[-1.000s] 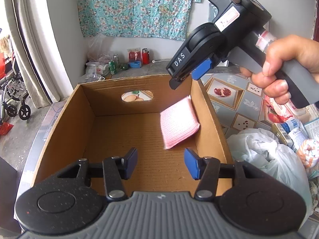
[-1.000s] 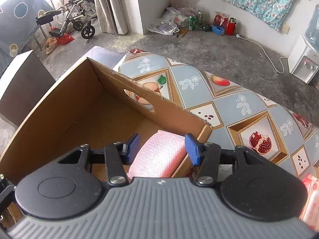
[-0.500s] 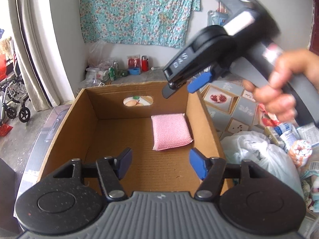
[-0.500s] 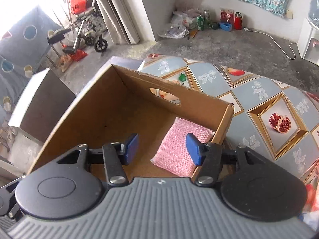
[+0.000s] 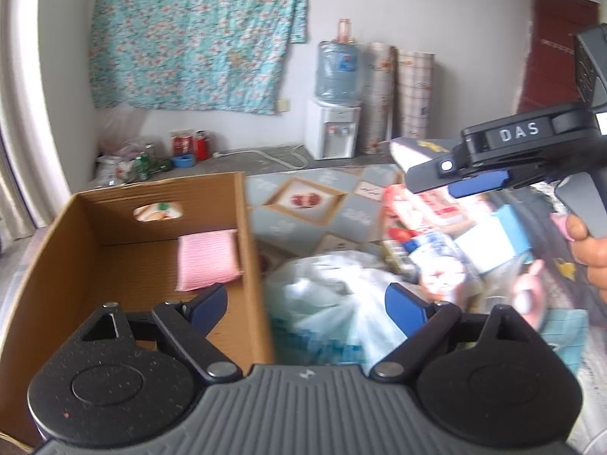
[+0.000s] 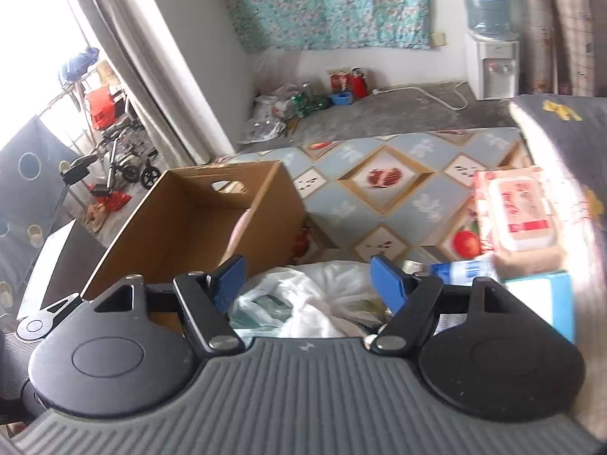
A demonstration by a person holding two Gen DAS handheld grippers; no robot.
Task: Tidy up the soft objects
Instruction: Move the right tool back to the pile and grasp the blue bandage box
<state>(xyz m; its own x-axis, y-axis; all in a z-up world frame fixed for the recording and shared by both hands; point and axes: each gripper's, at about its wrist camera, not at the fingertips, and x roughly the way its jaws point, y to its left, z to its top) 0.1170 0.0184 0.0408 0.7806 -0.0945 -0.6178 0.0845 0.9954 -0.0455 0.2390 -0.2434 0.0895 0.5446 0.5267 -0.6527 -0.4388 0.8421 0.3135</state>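
A pink sponge cloth (image 5: pixel 206 261) lies flat in the far right corner of the open cardboard box (image 5: pixel 68 250); only its edge (image 6: pixel 237 233) shows in the right wrist view, inside the box (image 6: pixel 189 227). My left gripper (image 5: pixel 305 309) is open and empty, straddling the box's right wall above a white plastic bag (image 5: pixel 334 303). My right gripper (image 6: pixel 307 278) is open and empty above the same bag (image 6: pixel 315 299). It also shows in the left wrist view (image 5: pixel 455 182), high at the right.
The table has a tile-pattern cloth (image 6: pixel 379 189). To the right lie a wet-wipes pack (image 6: pixel 518 208), a bottle (image 6: pixel 463 267), blue-white packets (image 5: pixel 489 239) and other clutter. A dark cushion (image 6: pixel 561 121) sits at the far right.
Both grippers have swung right, away from the box and over the white bag and clutter. The pink cloth stays where it landed in the box.
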